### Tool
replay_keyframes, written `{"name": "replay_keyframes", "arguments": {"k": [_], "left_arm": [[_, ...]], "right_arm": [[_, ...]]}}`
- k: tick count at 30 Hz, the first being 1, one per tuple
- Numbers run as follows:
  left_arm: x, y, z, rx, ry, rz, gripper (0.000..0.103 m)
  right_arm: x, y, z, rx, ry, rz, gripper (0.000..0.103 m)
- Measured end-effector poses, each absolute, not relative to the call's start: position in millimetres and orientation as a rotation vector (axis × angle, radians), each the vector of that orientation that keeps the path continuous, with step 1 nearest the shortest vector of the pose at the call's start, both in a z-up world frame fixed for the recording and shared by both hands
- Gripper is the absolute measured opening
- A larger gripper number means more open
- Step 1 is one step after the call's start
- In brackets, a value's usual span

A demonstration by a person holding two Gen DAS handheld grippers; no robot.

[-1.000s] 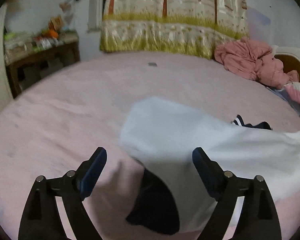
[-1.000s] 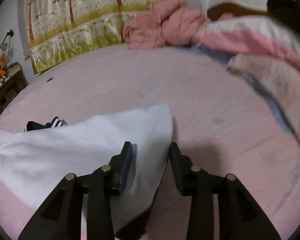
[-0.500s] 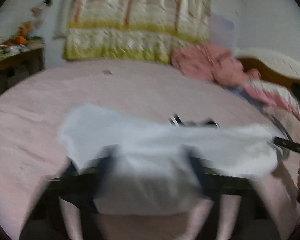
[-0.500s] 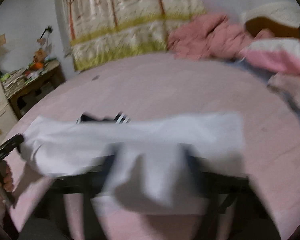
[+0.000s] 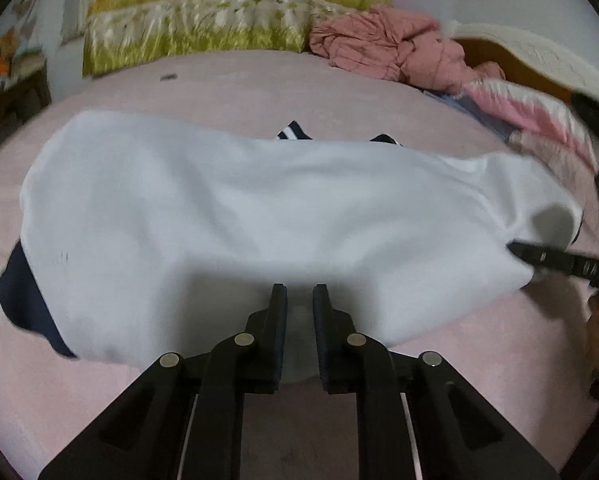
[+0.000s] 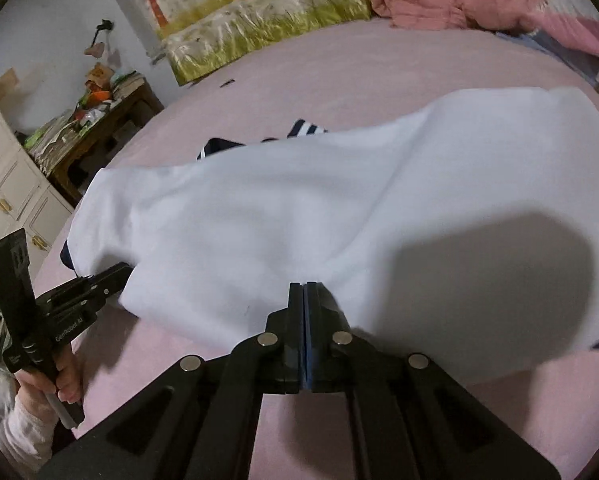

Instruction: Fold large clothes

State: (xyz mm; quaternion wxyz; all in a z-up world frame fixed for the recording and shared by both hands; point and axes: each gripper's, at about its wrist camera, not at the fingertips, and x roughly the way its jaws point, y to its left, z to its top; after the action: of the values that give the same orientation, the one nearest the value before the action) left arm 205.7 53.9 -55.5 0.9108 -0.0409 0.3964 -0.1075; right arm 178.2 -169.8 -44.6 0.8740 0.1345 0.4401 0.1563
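Observation:
A large white garment (image 5: 259,208) with dark navy trim lies across the pink bed (image 5: 227,76); it also shows in the right wrist view (image 6: 339,208). My left gripper (image 5: 299,292) is shut on the garment's near edge, with white cloth between its fingers. My right gripper (image 6: 304,286) is shut on the other near edge. Each gripper shows in the other's view, the right one (image 5: 539,258) and the left one (image 6: 111,276), both at the cloth's edge. A navy striped part (image 6: 303,130) peeks out behind the garment.
A crumpled pink blanket (image 5: 387,46) and striped bedding (image 5: 539,112) lie at the bed's far right. A yellow-green curtain (image 5: 219,20) hangs behind. A cluttered wooden table (image 6: 99,120) and white drawers (image 6: 7,184) stand at the left.
Both grippers have closed on the garment's near edge; the left one was open a second ago. The white cloth has been drawn out wide between them.

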Motion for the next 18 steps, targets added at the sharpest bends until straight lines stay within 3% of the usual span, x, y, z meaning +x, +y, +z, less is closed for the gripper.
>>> {"name": "replay_keyframes", "arguments": {"k": [15,18], "left_arm": [[188,60,-56,-0.103,0.761,-0.2,0.015],[187,60,-56,-0.099,0.755,-0.196,0.016]], "right_arm": [[145,-171,-32,0.251,0.791,0.205,0.0],[130,-186,-20,0.286,0.727,0.133,0.005]]}}
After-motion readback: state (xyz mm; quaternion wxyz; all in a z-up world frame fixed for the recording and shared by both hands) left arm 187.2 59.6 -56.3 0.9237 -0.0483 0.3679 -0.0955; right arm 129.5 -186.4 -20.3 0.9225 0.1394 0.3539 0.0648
